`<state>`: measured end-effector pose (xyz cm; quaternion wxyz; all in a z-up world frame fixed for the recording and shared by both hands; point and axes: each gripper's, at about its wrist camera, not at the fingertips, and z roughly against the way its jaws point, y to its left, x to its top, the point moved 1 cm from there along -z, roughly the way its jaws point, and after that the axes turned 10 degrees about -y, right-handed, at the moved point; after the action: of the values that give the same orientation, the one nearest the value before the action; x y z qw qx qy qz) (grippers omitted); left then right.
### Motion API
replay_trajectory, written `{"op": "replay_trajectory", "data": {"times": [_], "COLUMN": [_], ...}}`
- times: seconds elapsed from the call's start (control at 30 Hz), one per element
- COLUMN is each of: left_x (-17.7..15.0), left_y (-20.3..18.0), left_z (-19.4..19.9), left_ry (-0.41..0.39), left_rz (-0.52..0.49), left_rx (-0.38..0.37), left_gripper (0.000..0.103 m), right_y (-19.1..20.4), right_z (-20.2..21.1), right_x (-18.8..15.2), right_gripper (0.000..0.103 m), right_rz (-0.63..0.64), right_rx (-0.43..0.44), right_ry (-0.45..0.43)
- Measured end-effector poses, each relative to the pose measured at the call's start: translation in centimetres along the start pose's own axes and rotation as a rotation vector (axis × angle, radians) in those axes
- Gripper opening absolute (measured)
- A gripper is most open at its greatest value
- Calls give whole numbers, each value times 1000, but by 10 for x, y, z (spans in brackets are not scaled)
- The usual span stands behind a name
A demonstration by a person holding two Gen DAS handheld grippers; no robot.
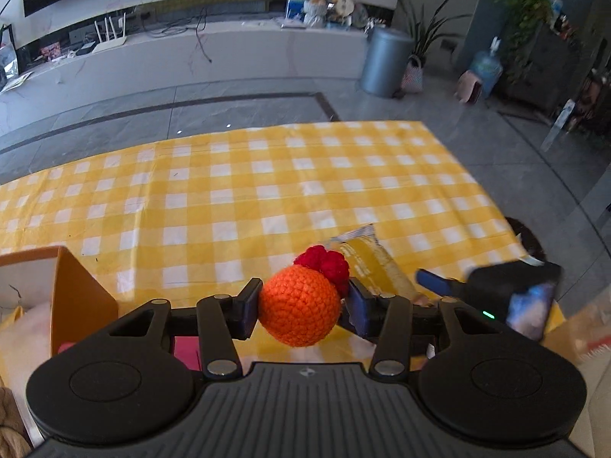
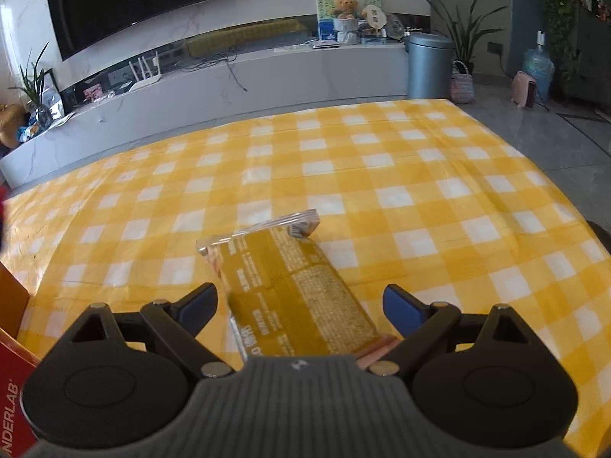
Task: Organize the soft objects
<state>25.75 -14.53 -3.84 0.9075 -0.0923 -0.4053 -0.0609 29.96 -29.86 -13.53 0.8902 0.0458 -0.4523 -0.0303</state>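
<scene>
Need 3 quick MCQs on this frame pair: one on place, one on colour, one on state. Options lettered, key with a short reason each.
1. Where does the yellow snack packet lie?
A. On the checked tablecloth, between the right gripper's fingers
B. Inside the orange box
C. On the floor

2. What colour is the ball part of the crocheted toy?
A. Blue
B. Orange
C. White

3. What is the state of the left gripper?
A. Wide open, nothing in it
B. Not in view
C. Shut on the crocheted toy

Key:
1 A, the right wrist view shows the packet flat on the cloth, with a gap to each finger.
2 B, the ball is orange with a red tuft on top.
3 C, both fingers press the toy's sides, clear above the cloth.
</scene>
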Motion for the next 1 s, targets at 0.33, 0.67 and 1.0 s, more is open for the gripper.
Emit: {"op": "replay_trajectory", "data": {"times": [0.33,0.67,1.0], "left_x": [-16,-28,-42], "left_y": [-22,-22,-10], "left_z": [15,-14,-17], "left_ry": [-106,-94,-101], "left_rz": [-66,-120,-121], "left_rx": [-35,62,138], "left_gripper": [54,54,54], "right_y": [9,13,8], "right_z": [-8,-15,-8], "right_x": [-5,-7,4], "right_gripper": [79,68,50], "right_rz": [77,106,15], "right_rx": [-18,-29,-35], "right_ry": [42,72,103]}}
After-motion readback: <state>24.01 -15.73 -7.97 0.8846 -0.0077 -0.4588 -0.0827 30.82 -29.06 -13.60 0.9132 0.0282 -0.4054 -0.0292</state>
